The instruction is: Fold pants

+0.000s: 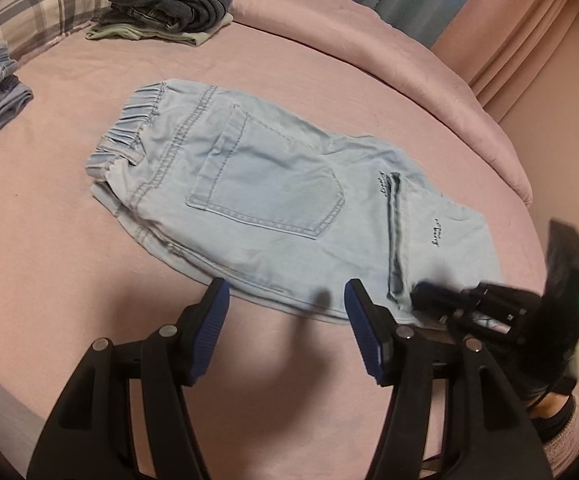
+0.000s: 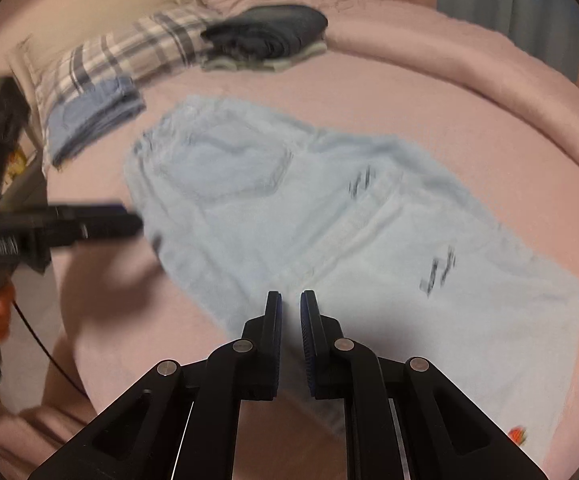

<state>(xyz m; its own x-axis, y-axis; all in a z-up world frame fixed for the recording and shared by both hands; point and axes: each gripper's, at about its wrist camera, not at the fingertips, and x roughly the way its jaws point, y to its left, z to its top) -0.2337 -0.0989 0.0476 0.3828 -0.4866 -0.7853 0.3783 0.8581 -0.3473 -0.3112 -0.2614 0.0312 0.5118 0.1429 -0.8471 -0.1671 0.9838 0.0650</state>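
Pants in pale light-blue denim are lying flat on the pink bedspread, already doubled over on themselves, with the elastic waistband at the far left and a back pocket facing up. I am judging them soft and fairly light, limp enough to sag between two holds, though the stitched seams and the hem band will be stiffer and give my pads something firmer to bite. The near edge looks like the best place to pinch, one hold toward each end, so the cloth lifts evenly.

I am holding my left gripper wide open just over the near edge of the denim, with nothing between its blue pads. My right gripper is hanging over the leg end with its fingers drawn nearly together, only a narrow gap between them; nothing looks caught there, though this view is blurred and I cannot be sure.

The bedspread is giving under everything, so it will dimple when I press down. A dark folded stack is sitting at the far side near a plaid pillow, and a folded blue garment is lying to the left, well apart from the pants. Pink and blue curtains are hanging behind the bed.
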